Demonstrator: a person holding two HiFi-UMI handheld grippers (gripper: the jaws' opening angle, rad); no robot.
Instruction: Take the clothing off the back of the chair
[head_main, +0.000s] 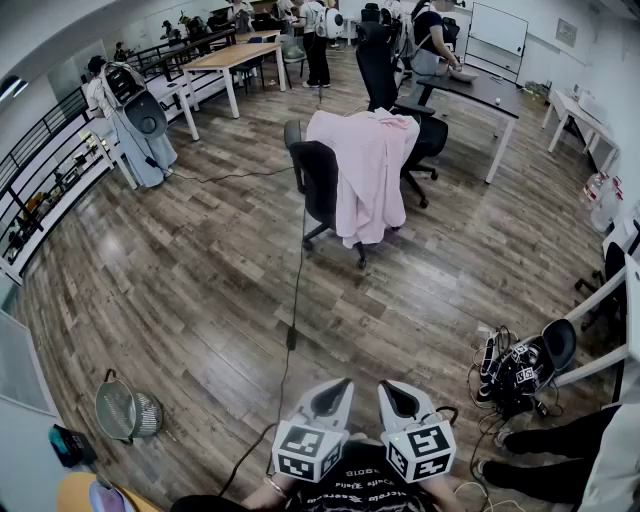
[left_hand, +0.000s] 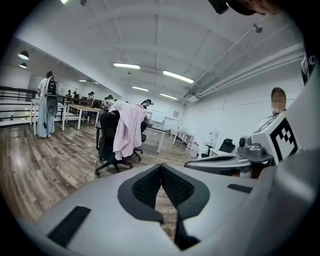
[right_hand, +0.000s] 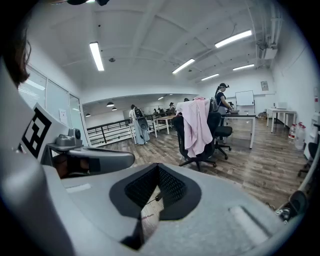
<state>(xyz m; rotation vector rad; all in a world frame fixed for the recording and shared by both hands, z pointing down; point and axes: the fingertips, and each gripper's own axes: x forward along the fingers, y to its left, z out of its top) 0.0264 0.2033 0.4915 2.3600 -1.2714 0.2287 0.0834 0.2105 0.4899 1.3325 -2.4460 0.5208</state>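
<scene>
On the wood-plank floor (head_main: 200, 290), at the far left, a round wire-mesh object (head_main: 120, 408) is seen. The left tool (head_main: 335, 392), smooth white plastic with ribbed black pads, is clenched on nothing; black-and-white square markers are carried on its cube. Well ahead, a soft pale-pink garment (head_main: 368, 170) is draped over the back of a black wheeled office chair (head_main: 318, 185). The right tool (head_main: 395, 395) is likewise clenched and empty. A dark-topped desk (head_main: 480, 90) stands behind, rightward.
</scene>
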